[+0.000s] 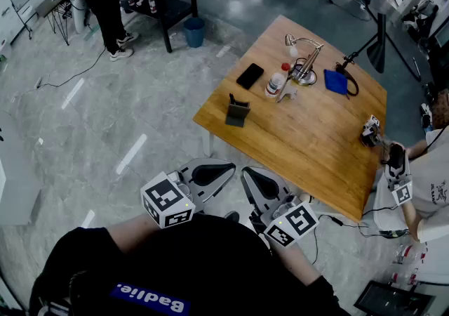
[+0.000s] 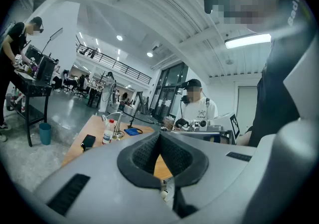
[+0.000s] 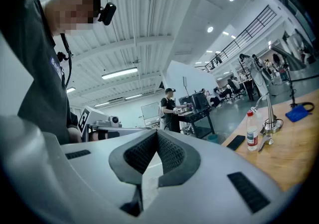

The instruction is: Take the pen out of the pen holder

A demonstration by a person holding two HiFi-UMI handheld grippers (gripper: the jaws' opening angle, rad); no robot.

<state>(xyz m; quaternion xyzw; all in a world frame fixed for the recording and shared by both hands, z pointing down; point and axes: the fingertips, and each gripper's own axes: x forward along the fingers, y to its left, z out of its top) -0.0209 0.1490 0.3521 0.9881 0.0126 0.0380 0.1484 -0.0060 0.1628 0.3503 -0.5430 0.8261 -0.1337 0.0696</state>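
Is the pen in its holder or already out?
In: the pen sticks up from the dark pen holder on the table.

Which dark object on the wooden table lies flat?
The black rectangular phone, farther from you; the dark grey pen holder nearer you stands upright.

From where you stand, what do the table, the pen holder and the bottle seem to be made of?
Table: wood or wood veneer, judging by its warm tan colour and faint streaks; low sheen.
Pen holder: dark grey and matte, perhaps plastic or metal; too small to tell which.
Bottle: probably clear plastic, as it is see-through with a red cap.
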